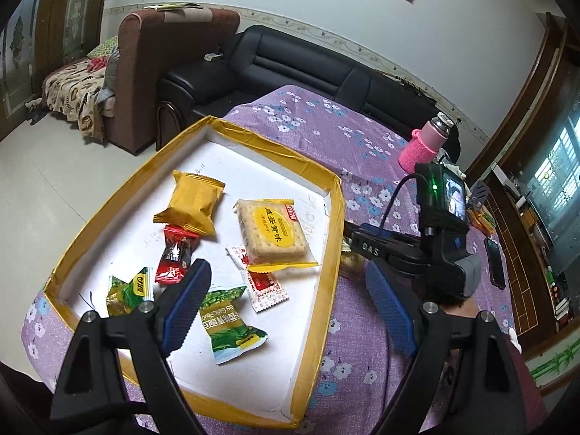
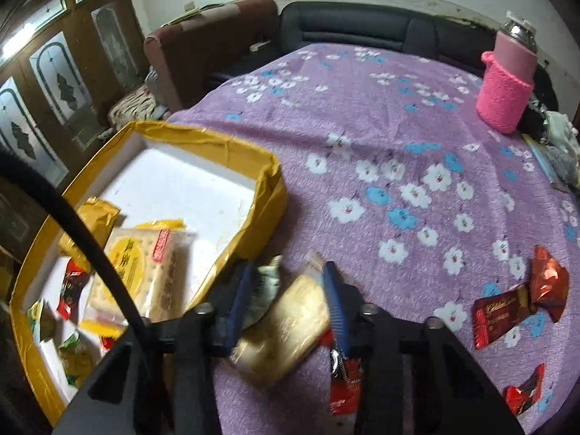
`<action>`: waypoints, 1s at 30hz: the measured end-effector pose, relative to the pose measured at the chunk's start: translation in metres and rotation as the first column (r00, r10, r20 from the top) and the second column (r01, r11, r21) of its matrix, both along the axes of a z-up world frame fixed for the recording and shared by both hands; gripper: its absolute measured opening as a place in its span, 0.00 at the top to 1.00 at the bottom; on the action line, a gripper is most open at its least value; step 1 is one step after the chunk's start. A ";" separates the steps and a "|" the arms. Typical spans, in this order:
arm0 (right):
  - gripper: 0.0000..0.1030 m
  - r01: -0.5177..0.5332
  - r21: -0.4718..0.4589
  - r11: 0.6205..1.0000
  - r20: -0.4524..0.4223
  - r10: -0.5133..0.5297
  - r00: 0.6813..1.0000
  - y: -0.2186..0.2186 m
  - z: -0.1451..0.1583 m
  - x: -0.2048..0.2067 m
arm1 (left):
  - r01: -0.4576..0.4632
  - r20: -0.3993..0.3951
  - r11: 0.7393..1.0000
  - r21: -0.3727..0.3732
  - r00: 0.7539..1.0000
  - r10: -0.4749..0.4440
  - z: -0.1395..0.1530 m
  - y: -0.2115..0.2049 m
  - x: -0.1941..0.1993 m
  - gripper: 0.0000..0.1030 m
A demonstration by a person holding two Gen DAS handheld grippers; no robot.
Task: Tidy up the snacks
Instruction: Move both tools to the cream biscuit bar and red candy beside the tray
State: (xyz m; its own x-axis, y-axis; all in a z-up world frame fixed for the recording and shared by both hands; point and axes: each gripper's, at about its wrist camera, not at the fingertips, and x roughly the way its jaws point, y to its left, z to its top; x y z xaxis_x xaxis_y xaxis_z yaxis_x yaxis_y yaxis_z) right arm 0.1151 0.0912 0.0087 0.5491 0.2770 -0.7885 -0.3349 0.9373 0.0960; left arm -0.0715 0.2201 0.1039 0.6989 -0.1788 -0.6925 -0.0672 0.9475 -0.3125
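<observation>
The right hand-held gripper (image 2: 290, 290) has its blue pads pressed on a pale gold cracker packet (image 2: 286, 330), blurred, just right of the gold-edged white tray (image 2: 272, 195) on the table (image 2: 398, 127). The left hand-held gripper (image 1: 286, 304) hangs wide open and empty over the tray's near end. A red bar (image 2: 502, 317) at right reads "Golden"; a green packet (image 1: 228, 326) reads "BS".

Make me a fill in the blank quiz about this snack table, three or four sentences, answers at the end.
1. The tray has a rim taped in ____.
2. The bottle wears a knitted sleeve coloured ____.
3. The right gripper has its jaws around a ____ wrapped snack.
4. The left gripper hangs over the tray with its jaws ____.

Answers: yellow; pink; gold; open
</observation>
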 end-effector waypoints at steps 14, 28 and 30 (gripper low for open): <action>0.83 0.032 0.036 0.999 -0.059 -0.030 0.998 -0.042 0.013 -0.039 | 0.016 0.007 1.000 -0.001 1.000 -0.016 0.002 -0.009 -0.006 0.15; 0.89 -0.054 -0.089 0.995 -0.005 0.054 0.999 0.011 -0.003 -0.009 | 0.011 -0.003 1.000 0.014 1.000 -0.011 0.000 -0.003 -0.006 0.15; 0.95 -0.115 -0.139 0.984 -0.060 0.107 0.992 0.015 -0.009 -0.021 | 0.018 -0.003 1.000 0.013 1.000 -0.018 -0.001 -0.005 -0.005 0.15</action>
State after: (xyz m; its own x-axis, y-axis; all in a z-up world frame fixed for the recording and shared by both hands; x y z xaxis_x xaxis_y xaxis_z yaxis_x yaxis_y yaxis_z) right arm 0.0939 0.1062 -0.0003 0.4786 0.2174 -0.8507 -0.4357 0.8999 -0.0152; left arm -0.0769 0.2153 0.1032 0.6934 -0.1826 -0.6970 -0.0510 0.9525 -0.3003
